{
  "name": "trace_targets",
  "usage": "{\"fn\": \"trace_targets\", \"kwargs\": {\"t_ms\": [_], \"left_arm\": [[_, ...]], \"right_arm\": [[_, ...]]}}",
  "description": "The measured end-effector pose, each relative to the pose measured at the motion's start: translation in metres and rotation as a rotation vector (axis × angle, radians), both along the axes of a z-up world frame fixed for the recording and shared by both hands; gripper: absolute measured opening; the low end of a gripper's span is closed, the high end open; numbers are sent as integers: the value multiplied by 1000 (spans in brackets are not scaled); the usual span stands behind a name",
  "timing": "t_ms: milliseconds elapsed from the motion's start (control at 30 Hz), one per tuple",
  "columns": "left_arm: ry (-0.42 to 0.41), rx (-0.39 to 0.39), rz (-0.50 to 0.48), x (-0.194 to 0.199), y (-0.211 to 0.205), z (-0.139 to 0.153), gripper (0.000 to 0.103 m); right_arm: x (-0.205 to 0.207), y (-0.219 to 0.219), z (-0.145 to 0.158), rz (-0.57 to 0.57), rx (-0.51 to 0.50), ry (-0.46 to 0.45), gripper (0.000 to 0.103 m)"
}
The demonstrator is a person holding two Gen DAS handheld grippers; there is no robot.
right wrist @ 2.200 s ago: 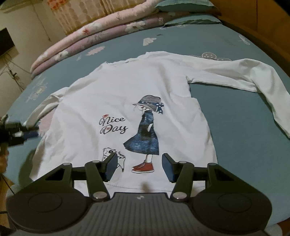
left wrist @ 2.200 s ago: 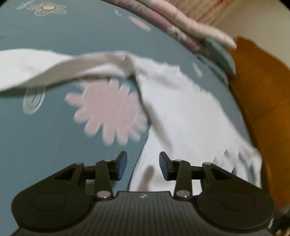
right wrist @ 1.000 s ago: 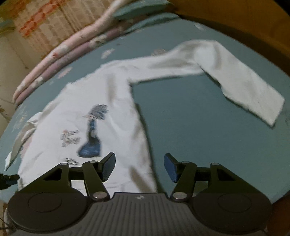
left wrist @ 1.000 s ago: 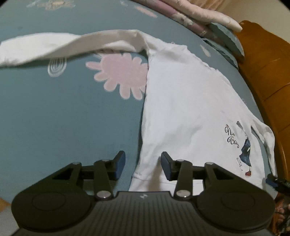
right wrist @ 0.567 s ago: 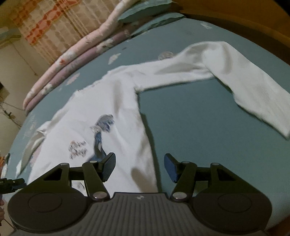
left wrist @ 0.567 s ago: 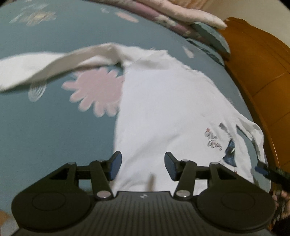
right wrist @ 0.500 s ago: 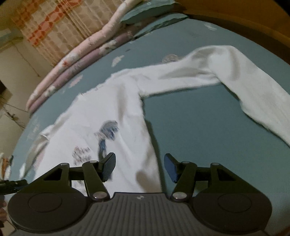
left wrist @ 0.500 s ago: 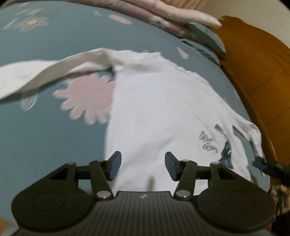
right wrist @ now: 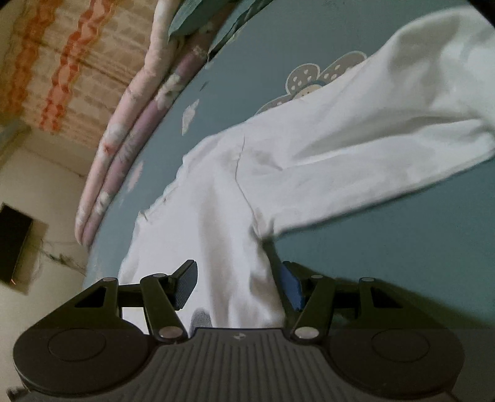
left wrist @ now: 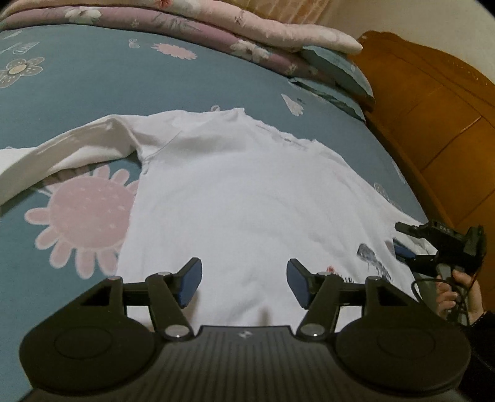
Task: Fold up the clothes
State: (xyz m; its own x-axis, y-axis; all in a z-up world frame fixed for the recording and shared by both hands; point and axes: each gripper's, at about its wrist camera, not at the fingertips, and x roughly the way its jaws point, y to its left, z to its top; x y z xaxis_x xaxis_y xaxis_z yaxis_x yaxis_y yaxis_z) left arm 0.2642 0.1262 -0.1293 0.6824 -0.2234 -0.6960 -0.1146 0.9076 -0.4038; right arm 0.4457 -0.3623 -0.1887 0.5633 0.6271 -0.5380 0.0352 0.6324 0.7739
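Note:
A white long-sleeved shirt (left wrist: pixel 247 185) lies face up on a teal flowered bed sheet (left wrist: pixel 77 77). Its left sleeve (left wrist: pixel 62 148) stretches out to the left. My left gripper (left wrist: pixel 244 283) hovers open just above the lower middle of the shirt's body, nothing between its fingers. My right gripper (left wrist: pixel 411 256) is at the shirt's right side, held by a hand (left wrist: pixel 458 290). In the right wrist view the right gripper (right wrist: pixel 238 284) is open and tilted, low at the shirt (right wrist: pixel 222 216), with the side edge below the armpit lying between its fingers. The right sleeve (right wrist: pixel 371 123) runs off to the upper right.
Folded pink and purple quilts (left wrist: pixel 216 27) and teal pillows (left wrist: pixel 337 71) line the far side of the bed. A wooden headboard (left wrist: pixel 433 123) rises on the right. The right wrist view shows a patterned curtain (right wrist: pixel 46 62) and a dark screen (right wrist: pixel 12 247) on the wall.
My left gripper has shifted right, from the shirt's left edge to over its body. My right gripper has tilted and dropped close to the shirt's side edge by the armpit. Both stay open.

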Motion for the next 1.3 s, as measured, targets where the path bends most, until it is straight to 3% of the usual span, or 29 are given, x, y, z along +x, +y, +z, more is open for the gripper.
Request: {"fn": "trace_targets", "kwargs": {"t_ms": [67, 133, 167, 200, 400, 533, 667, 733, 833, 967, 1133, 1300], "left_arm": [[-7, 2, -1, 5, -4, -4, 64], [-12, 10, -4, 9, -9, -7, 64], [-14, 14, -6, 10, -11, -8, 64], [-16, 18, -8, 11, -12, -9, 64], [-24, 59, -18, 8, -15, -9, 65], [-9, 99, -52, 7, -18, -7, 65], [-23, 217, -154, -1, -28, 3, 65], [-40, 307, -221, -8, -35, 11, 67], [-73, 432, -325, -20, -47, 20, 71], [-112, 562, -498, -45, -72, 18, 72], [-148, 687, -689, -89, -104, 11, 73], [-192, 772, -779, -118, -133, -4, 74]], "right_arm": [[8, 1, -2, -21, 0, -19, 63], [14, 3, -1, -39, -56, -47, 49], [17, 5, 0, -42, -108, -52, 25], [18, 6, 1, -40, -147, -57, 11], [23, 5, 18, -59, -299, -147, 11], [29, 15, 22, -11, -415, -113, 16], [6, 17, 45, 29, -449, -144, 32], [-13, 20, 63, 76, -457, -182, 33], [-45, 32, 86, 188, -488, -232, 34], [-96, 71, 100, 383, -618, -335, 34], [-167, 136, 90, 697, -840, -487, 34], [-236, 186, 73, 962, -884, -620, 43]]}}
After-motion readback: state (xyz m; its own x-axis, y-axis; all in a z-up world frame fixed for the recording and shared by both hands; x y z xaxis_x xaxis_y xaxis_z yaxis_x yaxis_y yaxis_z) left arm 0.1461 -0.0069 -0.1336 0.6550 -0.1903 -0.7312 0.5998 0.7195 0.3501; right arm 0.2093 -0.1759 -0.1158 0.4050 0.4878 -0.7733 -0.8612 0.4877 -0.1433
